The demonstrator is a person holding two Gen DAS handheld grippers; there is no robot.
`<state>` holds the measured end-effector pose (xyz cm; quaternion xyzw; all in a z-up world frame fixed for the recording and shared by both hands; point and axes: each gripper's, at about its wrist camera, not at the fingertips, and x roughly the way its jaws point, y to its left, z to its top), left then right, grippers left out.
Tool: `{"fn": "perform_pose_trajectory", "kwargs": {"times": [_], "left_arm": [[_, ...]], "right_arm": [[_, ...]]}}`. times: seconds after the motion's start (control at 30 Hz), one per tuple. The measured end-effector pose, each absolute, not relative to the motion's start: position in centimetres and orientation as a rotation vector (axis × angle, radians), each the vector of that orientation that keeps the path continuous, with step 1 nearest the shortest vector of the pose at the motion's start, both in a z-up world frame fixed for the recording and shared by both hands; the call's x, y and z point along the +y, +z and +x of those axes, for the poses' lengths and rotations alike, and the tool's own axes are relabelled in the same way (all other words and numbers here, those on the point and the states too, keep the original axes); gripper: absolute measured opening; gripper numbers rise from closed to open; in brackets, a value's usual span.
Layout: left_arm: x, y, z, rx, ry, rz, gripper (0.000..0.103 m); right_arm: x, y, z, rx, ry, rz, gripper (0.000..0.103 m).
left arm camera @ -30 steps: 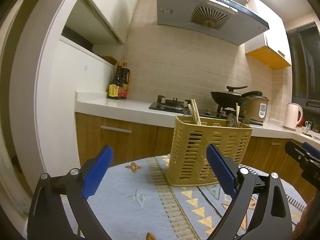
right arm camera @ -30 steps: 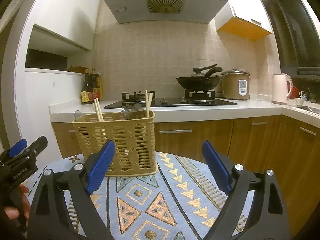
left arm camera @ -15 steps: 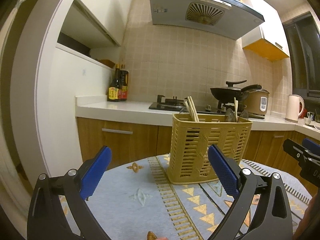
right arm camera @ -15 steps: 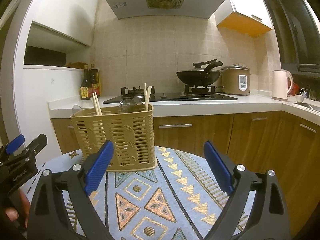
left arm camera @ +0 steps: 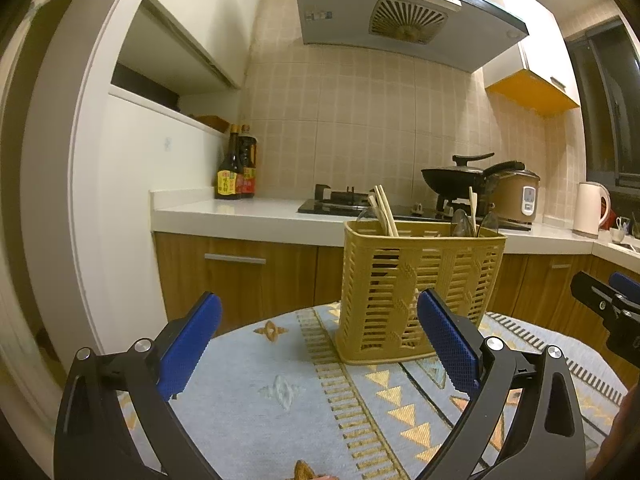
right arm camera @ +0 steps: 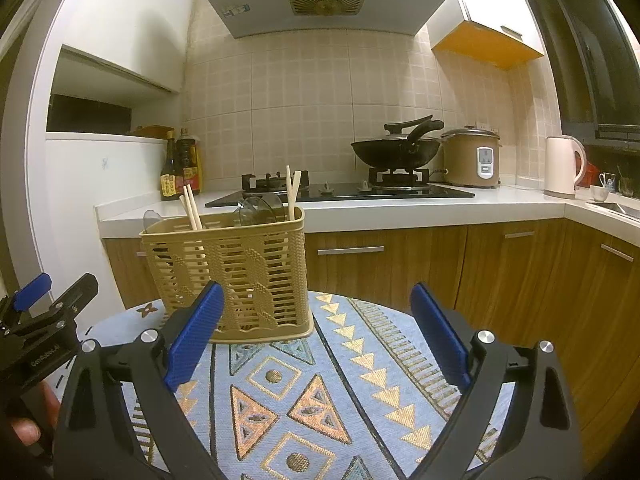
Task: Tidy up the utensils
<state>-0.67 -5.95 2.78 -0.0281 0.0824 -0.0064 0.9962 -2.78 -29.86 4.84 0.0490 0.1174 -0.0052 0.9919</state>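
Note:
A tan slotted utensil basket (left arm camera: 416, 292) stands upright on a round table with a patterned blue cloth (left arm camera: 288, 392); it also shows in the right wrist view (right arm camera: 232, 272). Wooden chopsticks (left arm camera: 384, 210) and clear spoons (left arm camera: 464, 222) stick up out of it; the chopsticks (right arm camera: 292, 192) show in the right wrist view too. My left gripper (left arm camera: 318, 340) is open and empty, held above the cloth just in front of the basket. My right gripper (right arm camera: 316, 328) is open and empty, in front and to the right of the basket. Each gripper shows at the edge of the other's view.
Behind the table runs a kitchen counter (right arm camera: 400, 208) with wooden cabinets, a gas hob with a black wok (right arm camera: 394, 150), a rice cooker (right arm camera: 472, 158), a kettle (right arm camera: 562, 168) and sauce bottles (right arm camera: 180, 166). A white wall unit stands at left (left arm camera: 132, 200).
Both views have tilted up slightly and drawn a little back from the basket. Both grippers stay open and empty.

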Motion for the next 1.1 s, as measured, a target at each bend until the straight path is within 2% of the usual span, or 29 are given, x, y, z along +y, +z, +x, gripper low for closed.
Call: {"fn": "perform_pose_trajectory", "kwargs": {"times": [1.1], "left_arm": [[-6.73,2.43,-0.38,0.195,-0.043,-0.035,0.095]], "right_arm": [[-29.69,4.83,-2.96,0.236,-0.013,0.093,0.094]]}}
